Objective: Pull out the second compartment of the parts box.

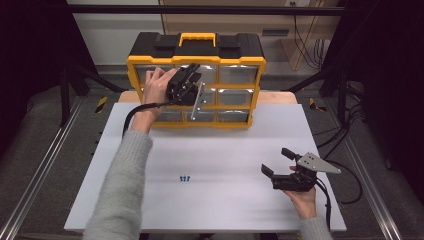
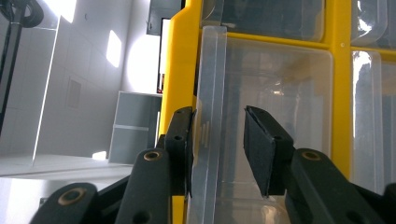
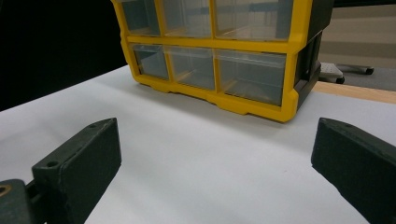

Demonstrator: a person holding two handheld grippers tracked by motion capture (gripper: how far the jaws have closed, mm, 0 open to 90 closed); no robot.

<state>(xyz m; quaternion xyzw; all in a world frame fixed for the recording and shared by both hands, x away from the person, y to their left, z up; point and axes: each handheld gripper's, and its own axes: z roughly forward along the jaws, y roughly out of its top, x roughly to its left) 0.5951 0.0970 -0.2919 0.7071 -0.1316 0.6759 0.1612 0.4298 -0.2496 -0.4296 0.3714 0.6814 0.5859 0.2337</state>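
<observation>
A: Left tongs [image 2: 218, 154] are up at the yellow drawer cabinet [image 1: 196, 87] at the back of the counter [image 1: 210, 165], straddling a clear drawer's [image 2: 261, 93] lip, one pad touching, not clamped.

B: Right tongs [image 1: 274, 161] gape wide open, empty, low over the counter.

My high view looks forward and down over the bench [image 1: 210, 165], organizer [image 1: 196, 80] at the far edge. Left gripper view sits right against a clear drawer [image 2: 212, 140], rolled sideways. Right gripper view looks low across the bench at the same organizer.
</observation>
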